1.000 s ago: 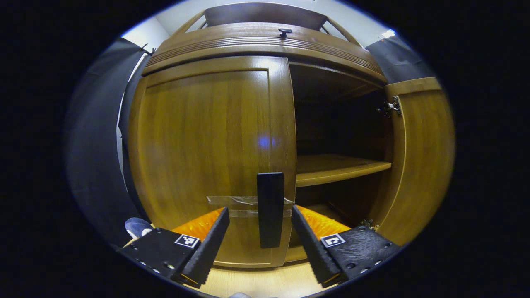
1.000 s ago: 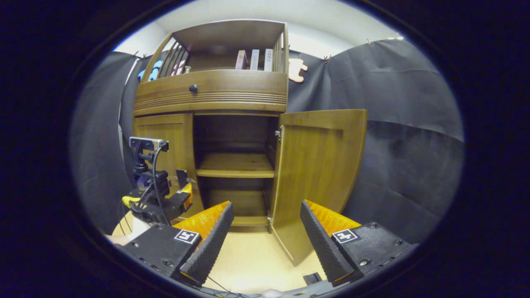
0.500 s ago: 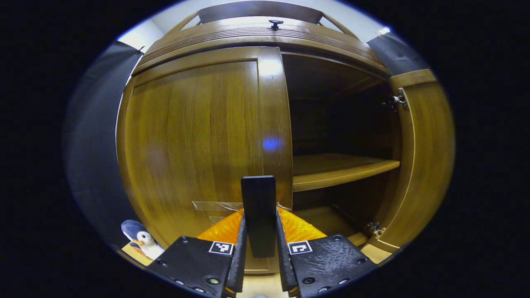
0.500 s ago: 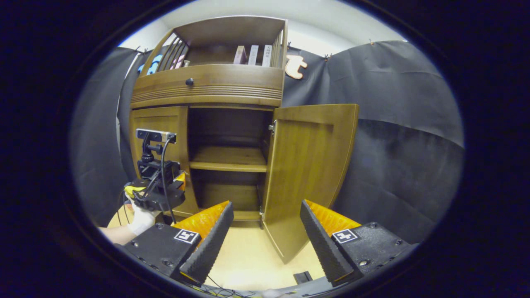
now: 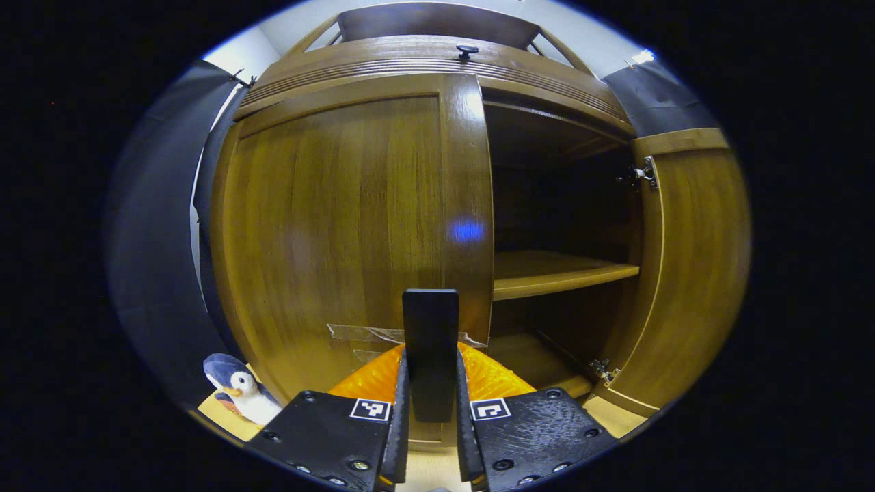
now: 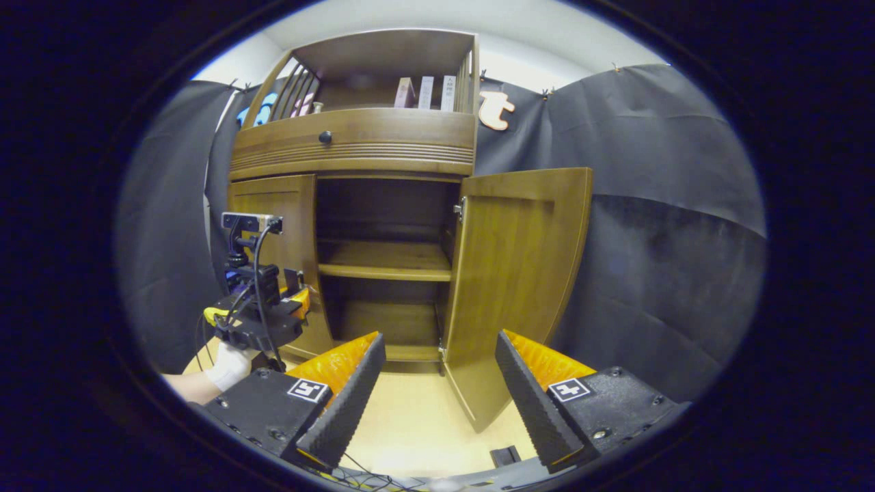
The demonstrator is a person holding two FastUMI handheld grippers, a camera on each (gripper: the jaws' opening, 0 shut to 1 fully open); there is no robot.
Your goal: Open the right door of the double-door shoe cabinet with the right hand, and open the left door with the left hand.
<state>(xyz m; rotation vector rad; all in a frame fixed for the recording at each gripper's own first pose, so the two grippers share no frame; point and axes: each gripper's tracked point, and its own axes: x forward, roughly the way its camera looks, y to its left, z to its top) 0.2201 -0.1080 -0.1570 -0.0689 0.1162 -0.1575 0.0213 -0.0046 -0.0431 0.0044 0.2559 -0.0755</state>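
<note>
In the left gripper view the wooden shoe cabinet's left door stands slightly ajar. My left gripper is shut on its dark upright handle. The right door is swung wide open, showing a dark interior with a shelf. In the right gripper view my right gripper stands open with nothing between its fingers, well back from the cabinet. From there I see the open right door, the left door and the left gripper at that door's handle, held by a gloved hand.
A toy penguin sits on the floor at the cabinet's left foot. A drawer with a dark knob runs above the doors, with books on the top shelf. Pale floor lies before the cabinet, with cables at the near edge.
My left gripper went from open around the left door's handle to shut on it, and the door has started to swing outward. The right gripper stayed open, drifting slightly.
</note>
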